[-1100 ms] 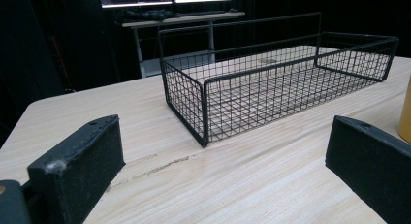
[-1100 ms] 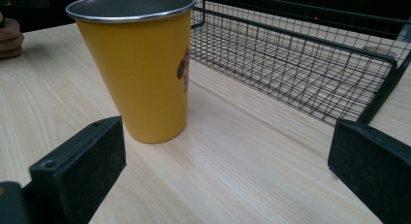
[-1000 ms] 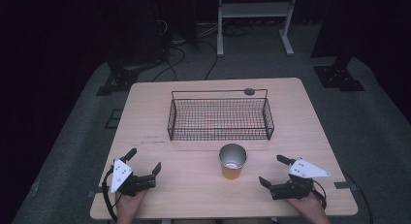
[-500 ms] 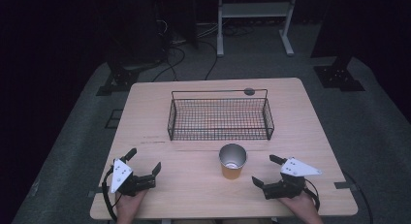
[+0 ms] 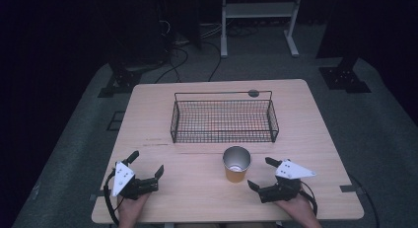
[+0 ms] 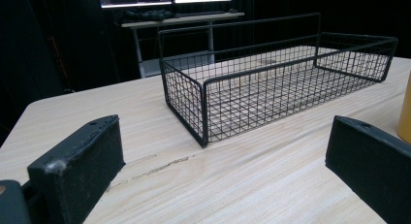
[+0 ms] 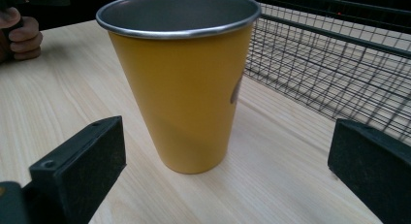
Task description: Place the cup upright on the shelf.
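I've got the right tongs (image 5: 262,174) low on the worktop (image 5: 325,139) at about five o'clock in the high view, jaws spread wide and gripping nothing. The yellow cup (image 5: 236,164) stands upright just beside them, toward nine o'clock of the tongs, on the near half of the worktop, a little right of centre. From the right gripper view, the cup (image 7: 181,83) sits straight ahead between my two black jaws but beyond their tips, not touched by either; its metal rim and grey inside are plain to see, mouth up.

Behind the cup, toward twelve o'clock, there's the black wire basket (image 5: 223,120), apart from the cup with bare wood between them. In the right gripper view, its mesh (image 7: 339,64) runs along at two o'clock.

My left tongs (image 5: 145,165) rest at seven o'clock on the worktop, well apart from the cup, jaws likewise wide apart and holding nothing. The left gripper view looks across bare wood at the basket's near corner (image 6: 203,112), and a sliver of the yellow cup (image 6: 405,115) shows at the three o'clock edge.
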